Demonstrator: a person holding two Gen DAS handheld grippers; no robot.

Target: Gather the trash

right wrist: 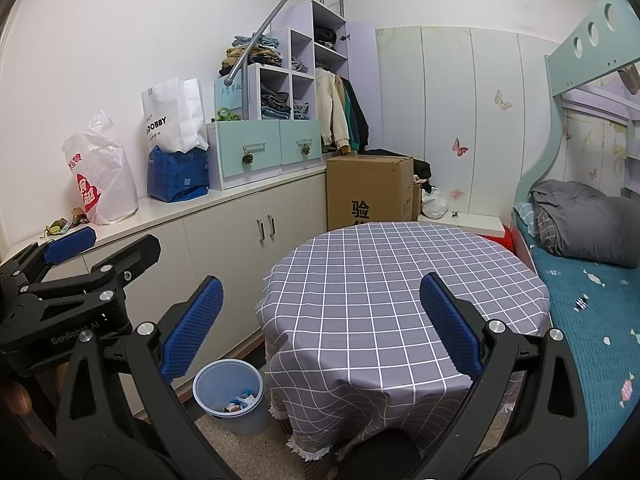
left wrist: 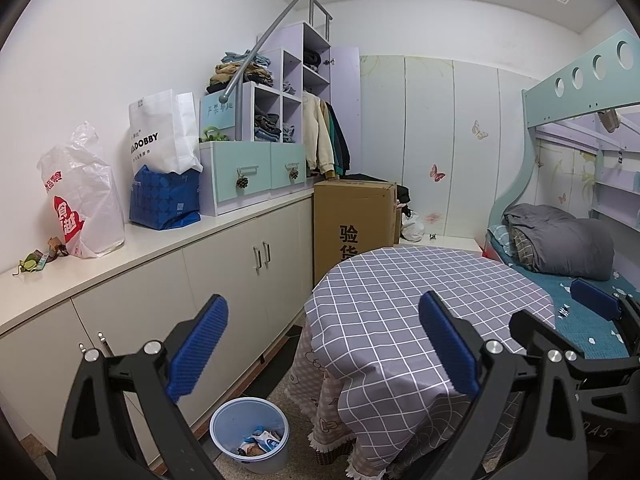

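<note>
Both grippers, left (left wrist: 323, 344) and right (right wrist: 318, 326), gape empty; the bin's (left wrist: 224, 432) wrappers (left wrist: 259, 442) are perhaps partly hidden.

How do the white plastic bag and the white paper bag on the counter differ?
The white plastic bag is crumpled and thin with red print; the white paper bag is stiff, flat-sided, with black lettering. The plastic bag sits directly on the counter; the paper bag stands in or behind a blue bag. Both stand upright against the wall.

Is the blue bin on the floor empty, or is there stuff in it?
Not empty. The bin stands upright, and wrappers lie at its bottom, well below the rim.
</note>
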